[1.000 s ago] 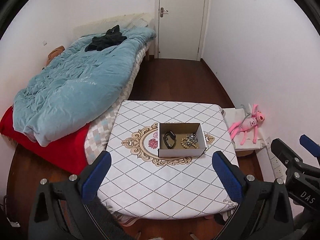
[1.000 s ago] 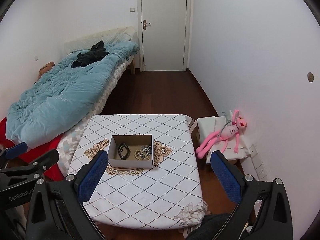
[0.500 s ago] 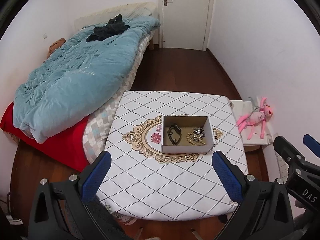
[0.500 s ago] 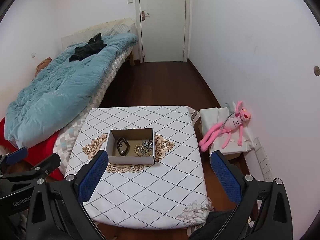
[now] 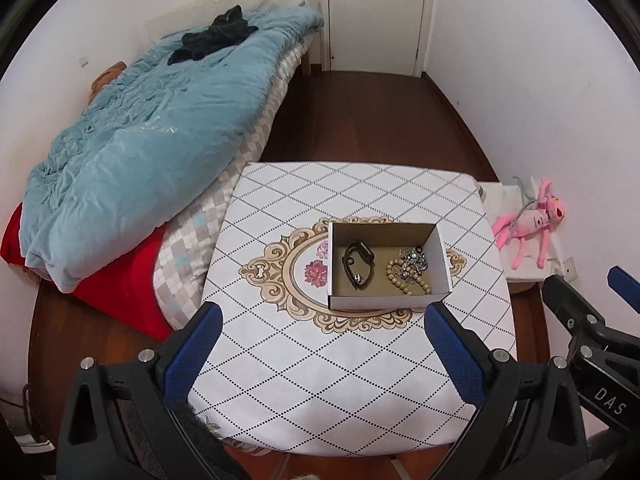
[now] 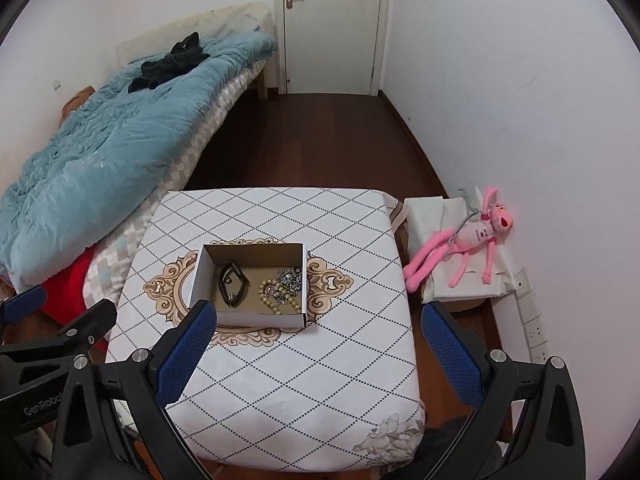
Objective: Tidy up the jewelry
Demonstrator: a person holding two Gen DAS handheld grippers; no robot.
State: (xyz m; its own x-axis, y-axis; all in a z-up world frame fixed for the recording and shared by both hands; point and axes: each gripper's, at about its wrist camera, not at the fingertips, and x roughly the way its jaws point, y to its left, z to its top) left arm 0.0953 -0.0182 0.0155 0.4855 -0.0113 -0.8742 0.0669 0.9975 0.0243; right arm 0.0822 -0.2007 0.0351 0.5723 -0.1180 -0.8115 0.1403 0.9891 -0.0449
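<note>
An open cardboard box (image 5: 388, 302) stands on a small table with a white diamond-pattern cloth (image 5: 340, 380). Inside lie a black wristband (image 5: 358, 266), a beige bead bracelet (image 5: 404, 278) and a silver chain tangle (image 5: 416, 260). The box also shows in the right wrist view (image 6: 248, 318), with the wristband (image 6: 232, 286) and beads (image 6: 278, 300). My left gripper (image 5: 320, 344) is open and empty, hovering above the table's near edge. My right gripper (image 6: 318, 346) is open and empty, near and right of the box.
A bed with a blue duvet (image 5: 132, 168) and red sheet lies left of the table. A pink plush toy (image 6: 468, 240) rests on a white bag by the right wall. A white door (image 6: 332, 28) is at the far end. Wall sockets (image 6: 534, 332) sit at right.
Both grippers have moved forward and lower toward the table; the box looks larger and nearer. Both stay open and empty.
</note>
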